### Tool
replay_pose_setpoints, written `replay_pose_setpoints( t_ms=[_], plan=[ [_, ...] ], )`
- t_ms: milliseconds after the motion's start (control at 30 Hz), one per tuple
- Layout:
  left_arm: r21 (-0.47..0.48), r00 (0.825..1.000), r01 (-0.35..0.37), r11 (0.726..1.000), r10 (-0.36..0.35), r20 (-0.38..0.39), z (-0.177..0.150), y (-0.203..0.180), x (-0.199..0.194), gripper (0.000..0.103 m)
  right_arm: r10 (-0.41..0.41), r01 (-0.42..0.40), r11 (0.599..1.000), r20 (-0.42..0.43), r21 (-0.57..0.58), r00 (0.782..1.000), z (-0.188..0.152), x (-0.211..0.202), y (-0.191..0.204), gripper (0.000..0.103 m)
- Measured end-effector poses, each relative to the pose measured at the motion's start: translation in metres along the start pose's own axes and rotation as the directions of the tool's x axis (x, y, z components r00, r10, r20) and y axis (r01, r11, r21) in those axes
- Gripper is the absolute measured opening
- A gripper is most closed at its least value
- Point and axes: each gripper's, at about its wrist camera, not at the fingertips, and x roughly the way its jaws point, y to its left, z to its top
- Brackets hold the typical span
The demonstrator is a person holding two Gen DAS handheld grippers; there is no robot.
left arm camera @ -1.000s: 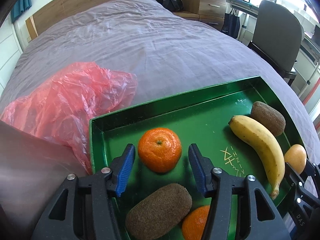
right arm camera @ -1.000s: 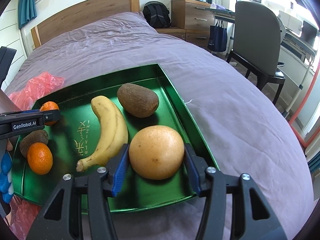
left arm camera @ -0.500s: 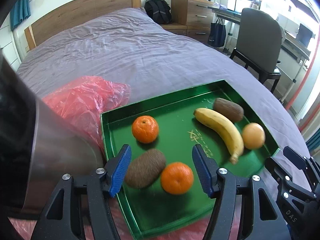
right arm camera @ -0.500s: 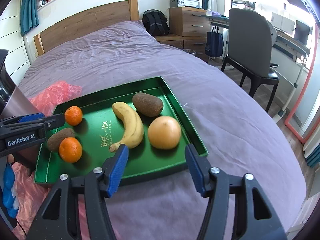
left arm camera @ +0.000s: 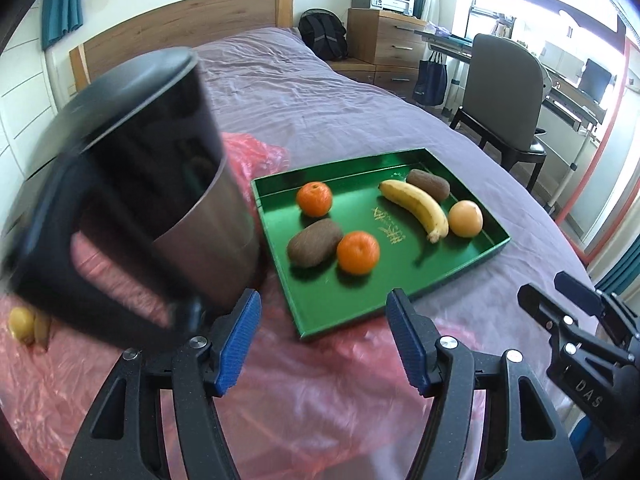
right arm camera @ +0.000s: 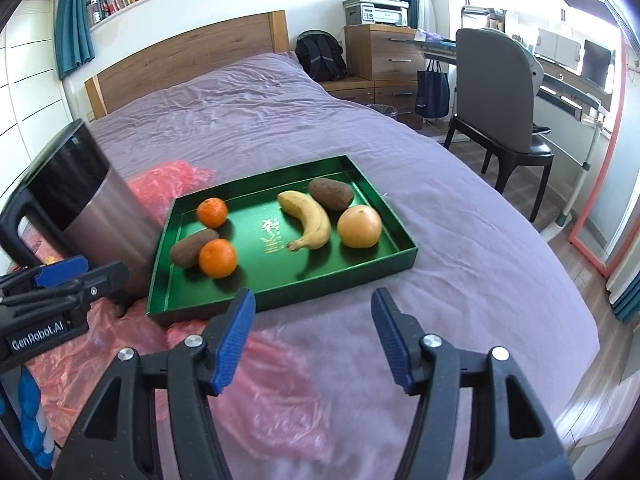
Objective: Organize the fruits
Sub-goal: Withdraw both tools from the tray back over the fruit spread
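Right wrist view: six fruits lie in the shallow green metallic tray on the purple bedspread. At its left end sit two round orange mandarins and a fuzzy brown kiwi touching the nearer one. At the right end lie a curved yellow banana, a second brown kiwi behind it and a pale orange round citrus near the right wall.

Both tools are empty and clear of the tray. The right gripper and the left gripper have just been opening, their blue pads apart with nothing between them.

As for handling, the mandarins and citrus look firm but will roll — best pinched across the widest part. The kiwis are probably soft-skinned and grippy, taken across the short axis. The banana should bruise easily, so a light grip at mid-length suits it.

A tall steel-and-black jug with a handle blocks much of the left wrist view. It hides part of the crumpled pink plastic bag under the tray's near-left corner. Small yellow things on the bag at the far left are blurred; I cannot tell what they are.
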Motion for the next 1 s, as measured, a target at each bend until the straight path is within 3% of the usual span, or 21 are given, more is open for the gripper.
replay_pose_setpoints(
  t_ms=[100, 233, 600, 1000],
  plan=[
    [-0.006, 1.0, -0.013, 1.0, 0.013, 0.001, -0.019, 0.011, -0.015, 0.06, 0.017, -0.017, 1.0, 0.003, -0.012, 1.0, -0.011, -0.017, 0.014, 0.062],
    [-0.026, 0.999, -0.038, 0.999, 0.038, 0.0, -0.042, 0.031, -0.034, 0.06, 0.041, -0.041, 0.999, -0.004, -0.03, 0.999, -0.024, -0.033, 0.033, 0.071],
    [-0.109, 0.992, -0.121, 0.987, 0.123, 0.014, -0.091, 0.102, -0.073, 0.06, 0.133, -0.136, 0.981, -0.027, -0.14, 0.991, -0.048, -0.061, 0.103, 0.071],
    [-0.199, 0.971, -0.231, 0.952, 0.24, 0.022, -0.135, 0.183, -0.096, 0.06, 0.217, -0.233, 0.937, -0.09, -0.26, 0.972, -0.071, -0.069, 0.188, 0.071]
  ],
)
